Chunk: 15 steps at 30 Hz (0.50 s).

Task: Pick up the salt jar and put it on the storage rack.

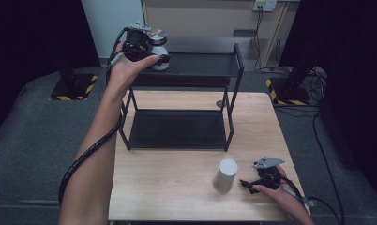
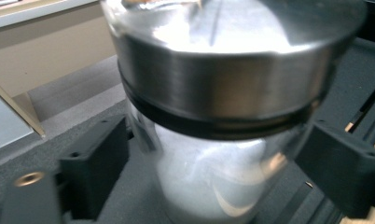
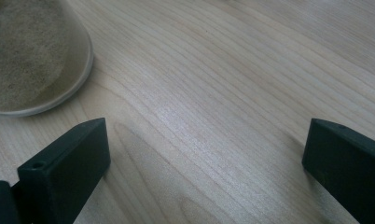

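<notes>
Jar (image 1: 158, 49) on the rack's top shelf (image 1: 200, 63) sits between our left gripper's (image 1: 151, 52) spread jaws, so we back straight off without nudging it; right gripper (image 1: 246, 183) rests spread on the surface (image 1: 168, 183).

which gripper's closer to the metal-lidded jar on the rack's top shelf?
Left. The left gripper is up at the top shelf, its fingers on either side of the metal-lidded jar. The right gripper rests low on the table, beside the white cylinder.
</notes>
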{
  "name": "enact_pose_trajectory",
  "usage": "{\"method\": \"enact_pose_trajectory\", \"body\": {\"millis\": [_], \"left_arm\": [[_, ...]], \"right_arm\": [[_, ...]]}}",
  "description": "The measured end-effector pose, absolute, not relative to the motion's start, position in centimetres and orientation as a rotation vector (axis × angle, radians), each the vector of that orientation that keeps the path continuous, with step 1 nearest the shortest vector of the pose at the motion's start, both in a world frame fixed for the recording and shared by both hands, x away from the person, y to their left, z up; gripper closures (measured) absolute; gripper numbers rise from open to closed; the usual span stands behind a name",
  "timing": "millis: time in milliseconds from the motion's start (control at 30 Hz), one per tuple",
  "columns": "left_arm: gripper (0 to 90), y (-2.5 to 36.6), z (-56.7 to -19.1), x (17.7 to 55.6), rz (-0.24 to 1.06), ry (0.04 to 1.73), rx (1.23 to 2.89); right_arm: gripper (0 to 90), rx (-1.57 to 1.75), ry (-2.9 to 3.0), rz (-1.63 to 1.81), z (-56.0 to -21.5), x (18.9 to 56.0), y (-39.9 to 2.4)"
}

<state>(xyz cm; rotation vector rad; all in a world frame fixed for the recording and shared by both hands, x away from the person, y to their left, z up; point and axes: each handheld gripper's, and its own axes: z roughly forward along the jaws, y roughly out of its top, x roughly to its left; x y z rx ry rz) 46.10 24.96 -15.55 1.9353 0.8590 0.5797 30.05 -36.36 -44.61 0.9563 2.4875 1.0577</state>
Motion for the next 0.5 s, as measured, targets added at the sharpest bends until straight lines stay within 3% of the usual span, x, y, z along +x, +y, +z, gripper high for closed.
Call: {"method": "enact_pose_trajectory", "body": {"millis": [133, 500], "left_arm": [[1.8, 25.1, -15.4, 45.4, 0.596, 0.847, 1.931], [1.3, 26.3, -14.9, 42.9, 0.637, 0.827, 1.921]], "right_arm": [[1.5, 0.956, 2.488, 1.058, -44.6, 30.0, -36.4], [1.5, 0.957, 2.488, 1.058, -44.6, 30.0, -36.4]]}}
